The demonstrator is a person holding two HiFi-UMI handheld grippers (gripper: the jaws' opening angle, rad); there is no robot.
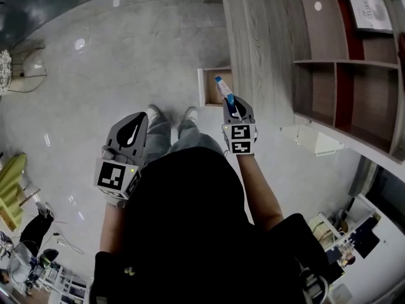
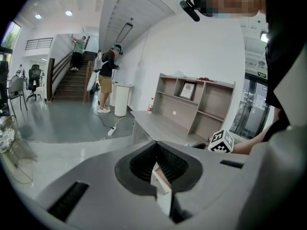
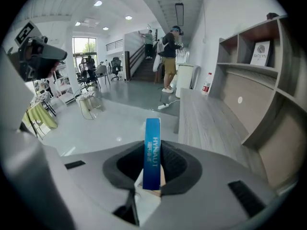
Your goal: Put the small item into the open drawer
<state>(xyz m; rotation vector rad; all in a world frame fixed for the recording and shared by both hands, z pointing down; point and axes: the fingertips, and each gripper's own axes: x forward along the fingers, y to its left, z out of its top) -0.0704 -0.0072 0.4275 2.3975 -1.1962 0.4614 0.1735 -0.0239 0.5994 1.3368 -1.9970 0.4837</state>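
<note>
A slim blue box (image 3: 152,152) stands upright between the pads of my right gripper (image 3: 152,175), which is shut on it. In the head view the blue box (image 1: 224,92) sticks out ahead of the right gripper (image 1: 234,109), just short of the open drawer (image 1: 202,87). The drawer is pulled out from under a long grey wooden counter (image 1: 253,43), and its wooden inside shows. My left gripper (image 1: 131,132) hangs lower left of the drawer, over the floor, at my side. Its jaws (image 2: 160,169) are shut with nothing in them.
A grey and brown shelf unit (image 1: 354,75) rises behind the counter (image 3: 206,123). A white bin (image 2: 121,98) and a power strip with its cable (image 2: 111,131) are on the floor beyond. People stand by a staircase (image 2: 72,83). Desks and chairs (image 3: 88,102) lie to the left.
</note>
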